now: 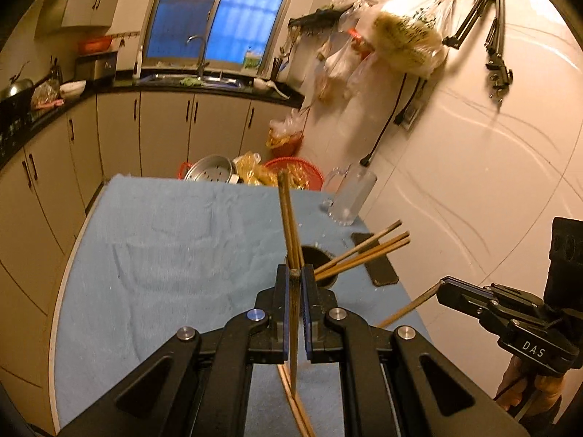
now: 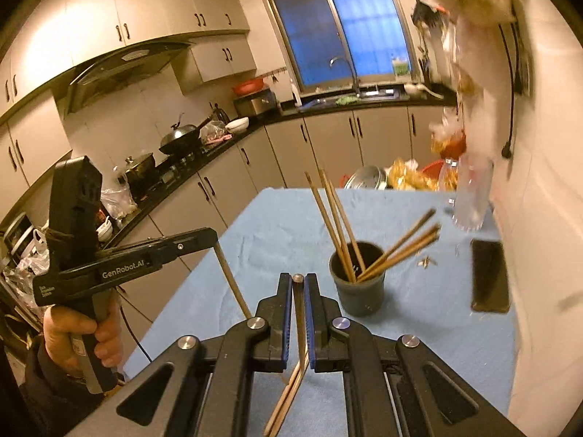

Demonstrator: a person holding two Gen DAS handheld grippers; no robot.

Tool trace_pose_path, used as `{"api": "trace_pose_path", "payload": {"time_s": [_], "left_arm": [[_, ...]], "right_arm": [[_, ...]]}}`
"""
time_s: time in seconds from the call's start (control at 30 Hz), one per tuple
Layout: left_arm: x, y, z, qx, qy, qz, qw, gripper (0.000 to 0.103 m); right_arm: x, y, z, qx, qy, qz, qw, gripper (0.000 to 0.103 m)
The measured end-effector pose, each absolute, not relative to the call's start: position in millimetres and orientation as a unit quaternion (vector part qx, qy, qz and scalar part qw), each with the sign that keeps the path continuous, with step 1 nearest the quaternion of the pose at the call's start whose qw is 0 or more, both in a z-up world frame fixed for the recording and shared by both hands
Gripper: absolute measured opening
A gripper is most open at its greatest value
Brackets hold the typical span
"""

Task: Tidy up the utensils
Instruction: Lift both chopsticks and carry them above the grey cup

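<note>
A dark cup point(image 2: 359, 280) stands on the blue cloth point(image 2: 273, 225) and holds several wooden chopsticks point(image 2: 337, 218), some upright and some leaning right. My right gripper point(image 2: 298, 278) is shut on chopsticks point(image 2: 297, 357) that hang down below its jaws, just left of the cup. My left gripper point(image 1: 295, 273) is shut on chopsticks point(image 1: 293, 357) too, directly in front of the cup point(image 1: 322, 255), which it partly hides. Each gripper shows in the other's view: the left gripper point(image 2: 215, 237) with its stick point(image 2: 233, 284), the right gripper point(image 1: 442, 286) with its stick point(image 1: 408, 307).
A black phone point(image 2: 490, 273) lies right of the cup near the wall, and a glass mug point(image 2: 470, 196) stands behind it. A hand point(image 2: 80, 335) holds the left gripper's handle. Beyond the table's far edge sit a red basket point(image 1: 302, 173) and a steel steamer point(image 1: 211, 171).
</note>
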State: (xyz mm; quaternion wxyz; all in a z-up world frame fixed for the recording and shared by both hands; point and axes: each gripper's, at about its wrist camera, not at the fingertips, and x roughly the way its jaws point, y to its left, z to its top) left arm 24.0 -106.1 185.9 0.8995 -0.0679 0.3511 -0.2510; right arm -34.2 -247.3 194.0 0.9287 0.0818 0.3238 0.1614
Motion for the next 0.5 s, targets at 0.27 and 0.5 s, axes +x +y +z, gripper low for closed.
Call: {"api": "trace_pose_path", "payload": {"time_s": [0.27,0.5], "left_arm": [[38,-112,221,-0.056,0.317,-0.241,0.915,0.006],[48,-120,244,-0.059,0.296,-0.246,0.921,0.006]], "right_arm": [[-23,-251,220,0.065,0.308,0.145,0.938,0.007],[-11,-258,241,0.066,0.298,0.130,0.943,0.007]]}}
